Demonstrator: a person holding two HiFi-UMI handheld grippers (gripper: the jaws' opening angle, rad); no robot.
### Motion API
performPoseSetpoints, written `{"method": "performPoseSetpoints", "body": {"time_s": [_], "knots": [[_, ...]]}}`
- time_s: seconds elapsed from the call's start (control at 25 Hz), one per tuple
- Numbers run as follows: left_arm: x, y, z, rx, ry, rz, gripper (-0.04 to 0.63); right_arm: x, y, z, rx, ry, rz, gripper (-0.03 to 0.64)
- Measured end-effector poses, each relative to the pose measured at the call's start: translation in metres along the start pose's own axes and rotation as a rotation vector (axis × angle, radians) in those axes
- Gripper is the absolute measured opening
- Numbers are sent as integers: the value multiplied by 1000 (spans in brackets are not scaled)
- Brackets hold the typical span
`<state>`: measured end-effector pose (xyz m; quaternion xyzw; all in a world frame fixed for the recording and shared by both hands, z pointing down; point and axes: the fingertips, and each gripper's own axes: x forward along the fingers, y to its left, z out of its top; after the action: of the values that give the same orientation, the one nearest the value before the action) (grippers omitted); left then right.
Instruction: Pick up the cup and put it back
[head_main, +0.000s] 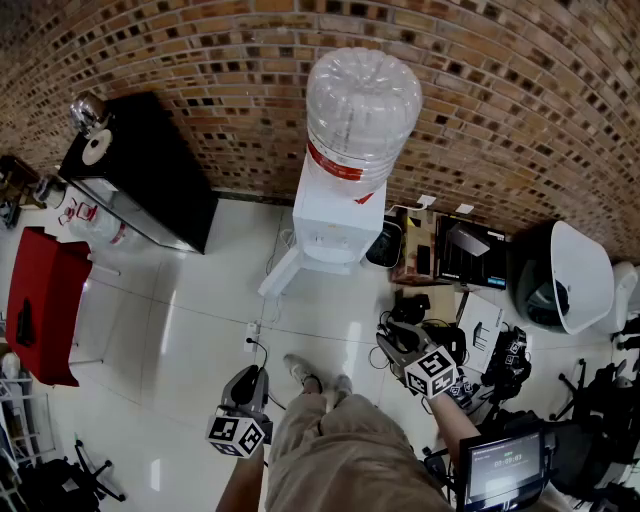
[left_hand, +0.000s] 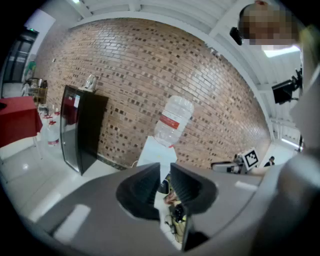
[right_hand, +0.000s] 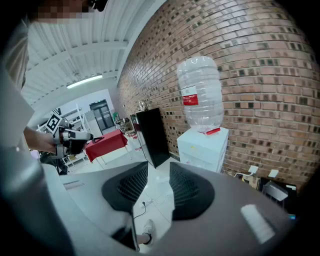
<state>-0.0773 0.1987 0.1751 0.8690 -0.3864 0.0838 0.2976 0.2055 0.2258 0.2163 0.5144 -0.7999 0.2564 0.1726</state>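
Stepping nearer the water dispenser (head_main: 335, 225) looks the sensible start, since no cup can be made out in any view; it is best found before either hand commits. The left gripper (left_hand: 165, 167) shows a narrow slit between its jaws, the right gripper (right_hand: 158, 166) a somewhat wider gap; both are empty.

1. We see bare white floor (head_main: 190, 330) from our feet to the water dispenser (head_main: 335, 215), giving free passage.
2. On the left, the black cabinet (head_main: 140, 170) against the brick wall (head_main: 500, 90) and the red tabletop (head_main: 45, 300) close that side.
3. On the right, boxes (head_main: 440, 250) and cables (head_main: 420, 320) crowd the floor beside the dispenser, under our right claw (head_main: 390, 344).
4. A thin cord (head_main: 262, 350) lies across the floor ahead.
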Motion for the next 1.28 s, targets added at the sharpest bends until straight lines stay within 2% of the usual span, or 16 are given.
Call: {"method": "performPoseSetpoints", "body": {"time_s": [0.2,0.36,0.48,0.72,0.96,1.28], "knots": [[32,65,28,51,7,-19,43,69,16,18,27,-5,-8,126],[55,73,10,83,57,-68,43,110,7,11,28,31,-14,126],[69,79,-13,70,101,-80,41,143,3,-6,13,71,2,126],[121,99,-76,44,132,-46,43,205,-42,-52,12,113,-15,126],[186,135,-152,45,109,16,43,274,-96,-101,-10,95,-27,126],[282,181,-266,94,99,-25,43,382,-142,-212,-145,158,24,126]]}}
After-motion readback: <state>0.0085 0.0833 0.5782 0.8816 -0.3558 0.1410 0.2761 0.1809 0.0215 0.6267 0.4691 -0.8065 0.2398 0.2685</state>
